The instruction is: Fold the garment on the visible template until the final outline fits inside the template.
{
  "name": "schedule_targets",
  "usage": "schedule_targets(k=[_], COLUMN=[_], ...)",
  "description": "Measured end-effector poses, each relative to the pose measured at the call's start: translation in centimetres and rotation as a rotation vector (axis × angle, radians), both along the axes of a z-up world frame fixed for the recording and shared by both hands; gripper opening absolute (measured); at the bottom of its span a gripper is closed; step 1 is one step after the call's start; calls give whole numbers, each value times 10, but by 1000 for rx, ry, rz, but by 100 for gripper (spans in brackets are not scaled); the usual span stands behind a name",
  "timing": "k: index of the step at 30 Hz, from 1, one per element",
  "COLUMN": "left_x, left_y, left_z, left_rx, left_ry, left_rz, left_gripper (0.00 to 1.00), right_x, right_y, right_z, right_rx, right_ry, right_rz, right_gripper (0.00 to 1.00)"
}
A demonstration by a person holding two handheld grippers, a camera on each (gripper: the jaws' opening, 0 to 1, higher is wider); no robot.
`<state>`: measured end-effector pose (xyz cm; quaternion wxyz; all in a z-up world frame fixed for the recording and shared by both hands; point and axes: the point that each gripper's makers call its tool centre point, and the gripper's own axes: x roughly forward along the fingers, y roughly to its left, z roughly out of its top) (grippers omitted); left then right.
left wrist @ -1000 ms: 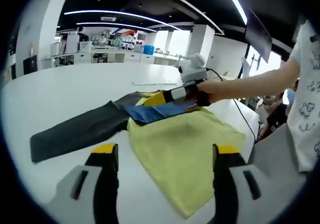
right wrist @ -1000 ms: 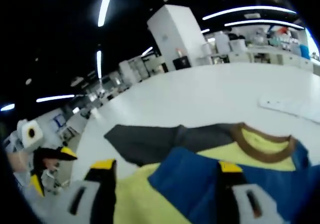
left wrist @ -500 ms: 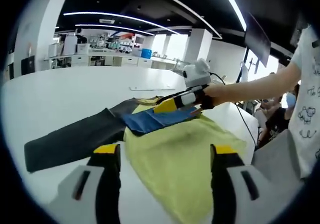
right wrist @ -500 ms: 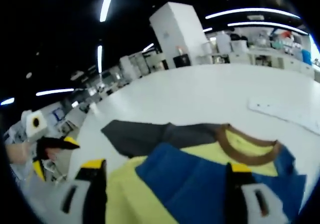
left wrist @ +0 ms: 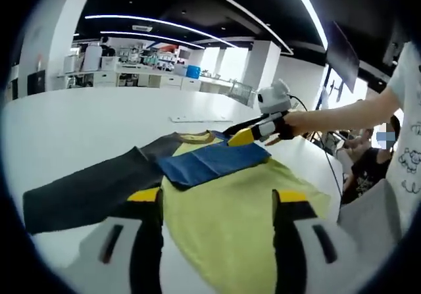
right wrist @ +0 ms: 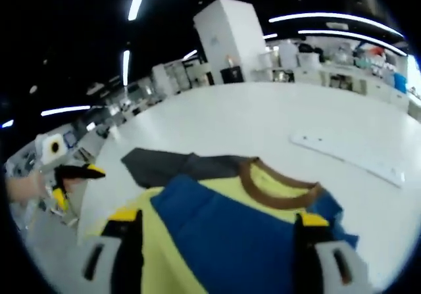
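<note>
A yellow shirt (left wrist: 237,202) with a brown collar (left wrist: 194,137) lies flat on the white table (left wrist: 79,123). Its blue sleeve (left wrist: 210,162) is folded across the chest, and its dark grey sleeve (left wrist: 85,189) stretches out to the left. My left gripper (left wrist: 217,205) is open low over the shirt's near hem, with nothing between its jaws. My right gripper (left wrist: 245,135), held in a person's hand, hovers just past the blue sleeve's far end. In the right gripper view, the right gripper (right wrist: 217,223) is open above the blue sleeve (right wrist: 237,231), near the collar (right wrist: 276,190).
A flat white strip (left wrist: 197,118) lies on the table beyond the collar, also seen as the white strip (right wrist: 348,152). The person stands at the right table edge (left wrist: 329,169). The left gripper (right wrist: 72,174) appears at the left. Bare tabletop extends far behind the shirt.
My right gripper has drawn back to the right, off the blue sleeve, which now lies flat across the shirt. The left gripper view has shifted slightly lower and closer.
</note>
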<state>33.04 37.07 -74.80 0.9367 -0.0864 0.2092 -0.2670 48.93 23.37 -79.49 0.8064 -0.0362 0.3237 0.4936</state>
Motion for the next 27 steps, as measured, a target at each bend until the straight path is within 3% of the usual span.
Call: schedule_targets(k=[4, 16, 24, 27], left_x=[12, 49, 73, 83], left_y=[0, 0, 7, 8], left_z=[0, -9, -17, -27], left_rx=[-31, -48, -39, -6], left_ry=[7, 28, 48, 66], left_rz=[13, 59, 77, 83], left_gripper=[61, 55, 46, 41], right_x=[7, 48, 64, 64], right_y=[-18, -58, -65, -70], right_z=[-2, -4, -11, -15], right_rx=[-26, -87, -165, -196], right_ry=[-10, -25, -22, -11], right_rz=[-3, -48, 3, 12], right_gripper=[93, 74, 51, 43])
